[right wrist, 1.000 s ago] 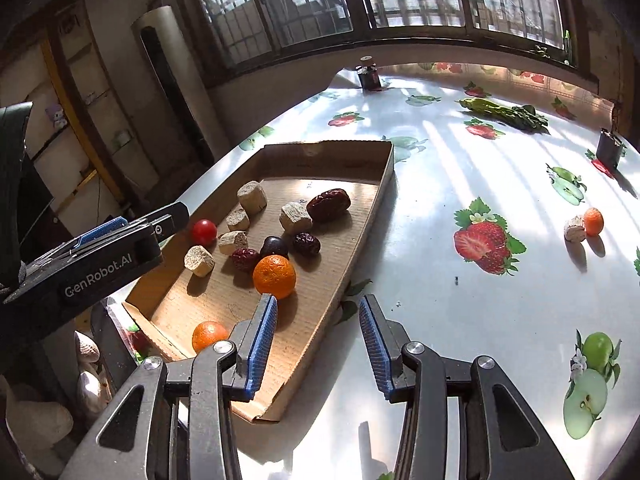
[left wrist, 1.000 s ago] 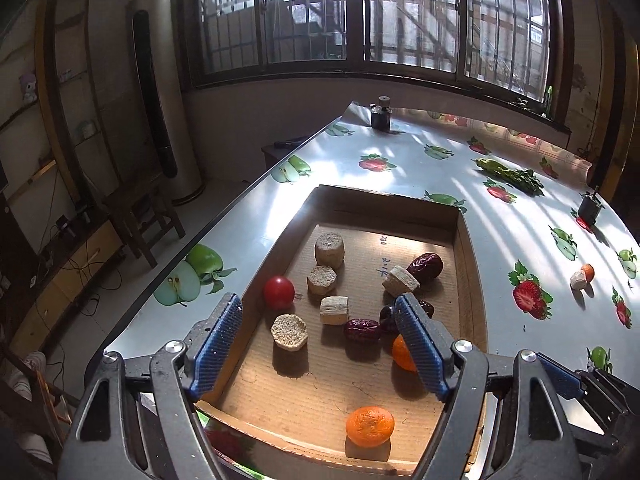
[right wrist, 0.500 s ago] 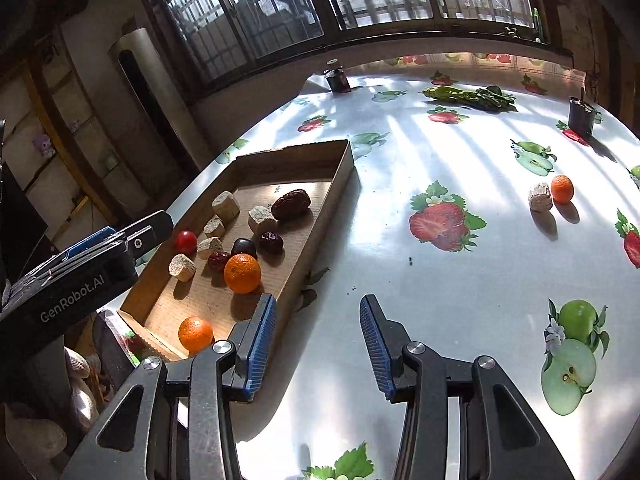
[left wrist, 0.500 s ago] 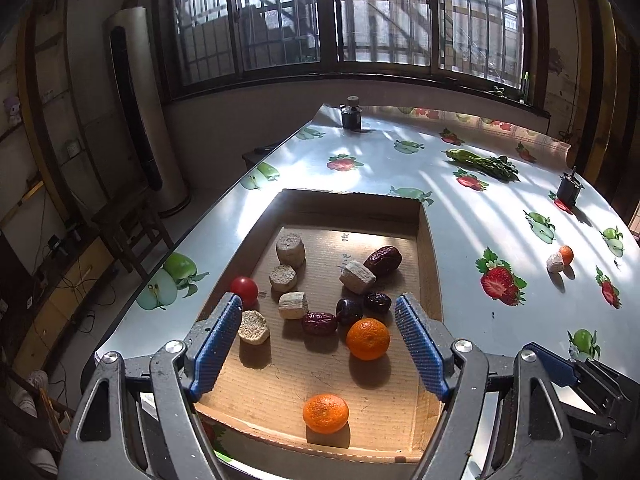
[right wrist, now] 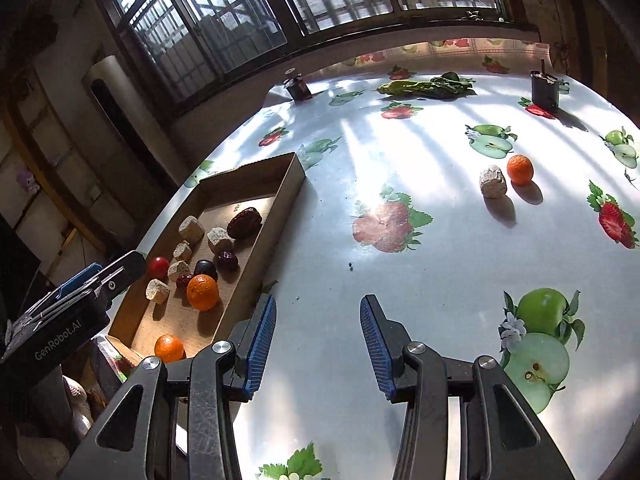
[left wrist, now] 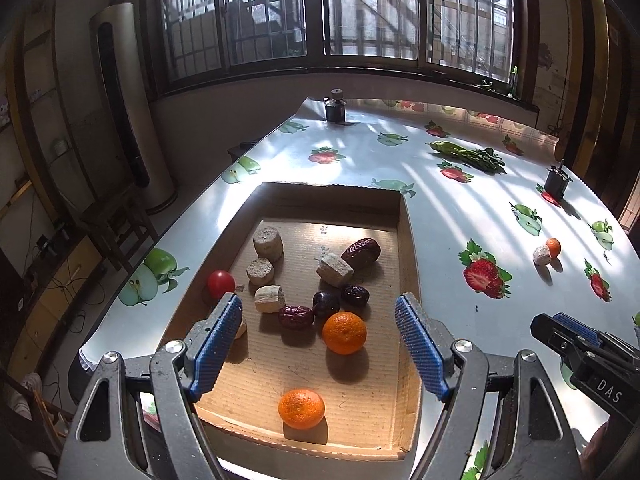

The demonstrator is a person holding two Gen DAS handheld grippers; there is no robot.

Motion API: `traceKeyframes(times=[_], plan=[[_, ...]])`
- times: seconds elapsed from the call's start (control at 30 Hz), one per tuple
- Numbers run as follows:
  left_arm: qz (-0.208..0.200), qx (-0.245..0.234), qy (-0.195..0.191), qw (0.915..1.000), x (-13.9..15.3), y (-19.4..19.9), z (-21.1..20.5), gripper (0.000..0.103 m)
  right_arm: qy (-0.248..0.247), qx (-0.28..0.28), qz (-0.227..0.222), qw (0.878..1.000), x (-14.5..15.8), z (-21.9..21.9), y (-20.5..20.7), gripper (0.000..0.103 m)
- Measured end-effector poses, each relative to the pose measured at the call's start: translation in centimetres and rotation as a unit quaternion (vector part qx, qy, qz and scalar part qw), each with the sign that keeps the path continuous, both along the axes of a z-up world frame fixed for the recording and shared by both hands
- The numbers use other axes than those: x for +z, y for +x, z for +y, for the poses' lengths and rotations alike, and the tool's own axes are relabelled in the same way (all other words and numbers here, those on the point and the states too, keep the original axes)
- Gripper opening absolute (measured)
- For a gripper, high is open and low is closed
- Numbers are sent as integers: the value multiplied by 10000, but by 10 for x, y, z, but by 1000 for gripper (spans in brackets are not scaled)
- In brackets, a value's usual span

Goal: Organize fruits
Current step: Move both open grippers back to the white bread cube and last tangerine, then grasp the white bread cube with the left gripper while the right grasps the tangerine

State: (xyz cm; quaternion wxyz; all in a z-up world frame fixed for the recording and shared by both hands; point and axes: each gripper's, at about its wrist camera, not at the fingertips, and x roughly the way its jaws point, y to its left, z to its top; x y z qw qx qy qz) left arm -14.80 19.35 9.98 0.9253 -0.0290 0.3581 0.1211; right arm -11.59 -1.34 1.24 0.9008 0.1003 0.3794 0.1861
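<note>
A shallow cardboard tray point(left wrist: 408, 240) point(right wrist: 292, 176) lies on the table and holds two oranges point(left wrist: 344, 333) point(left wrist: 301, 408), a red tomato point(left wrist: 220, 283), dark dates point(left wrist: 361, 253) and several beige cork-like chunks point(left wrist: 268, 243). My left gripper point(left wrist: 318, 336) is open and empty, raised over the tray's near end. My right gripper point(right wrist: 318, 340) is open and empty over bare table to the right of the tray. A small orange point(right wrist: 519, 169) and a beige chunk point(right wrist: 493, 181) lie together on the table at the far right, and they also show in the left wrist view point(left wrist: 553, 247).
The table has a glossy cloth printed with fruit point(right wrist: 390, 222). Green vegetables point(right wrist: 424, 88) lie near the far edge. Two small dark holders stand at the back left point(right wrist: 298, 88) and back right point(right wrist: 544, 90). The table's left edge drops to the floor with a stool point(left wrist: 116, 224).
Both grippers have drawn back and risen, so the tray looks farther away. The right gripper has turned right toward the open table. Nothing was picked up or moved.
</note>
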Motion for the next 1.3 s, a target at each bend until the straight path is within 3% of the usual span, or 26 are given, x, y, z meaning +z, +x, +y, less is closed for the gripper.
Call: traceKeyframes(times=[0.17, 0.37, 0.5, 0.6, 0.7, 0.83, 0.97, 1.07, 1.13, 1.3], plan=[[130, -187, -167, 9996, -10, 9, -5, 79, -341, -733, -80, 9967, 10, -67, 8, 48], [109, -495, -368, 9980, -14, 16, -21, 78, -933, -1549, 10, 9835, 19, -145, 17, 48], [107, -634, -412, 9971, -14, 21, -33, 78, -746, -1759, 3, 9816, 35, -172, 36, 48], [155, -758, -522, 9956, -14, 23, -41, 78, -414, -1790, 131, 9829, 38, -174, 75, 48], [227, -834, -496, 9950, -15, 23, -48, 78, -169, -1464, 364, 9884, 22, -159, 120, 48], [266, -824, -445, 9952, -15, 25, -53, 78, -466, -1260, 509, 9896, -6, -132, 155, 48], [378, -977, -433, 9936, -17, 37, -66, 78, -396, -1158, 521, 9911, -20, -121, 165, 48], [525, -1250, -670, 9885, -18, 53, -82, 78, -469, -1125, 528, 9911, -28, -118, 169, 48], [657, -1426, -897, 9835, -20, 65, -94, 78, -443, -1099, 554, 9914, -31, -122, 168, 32], [909, -1690, -921, 9771, -31, 104, -134, 78, -835, -1544, 544, 9830, -24, -142, 143, 32]])
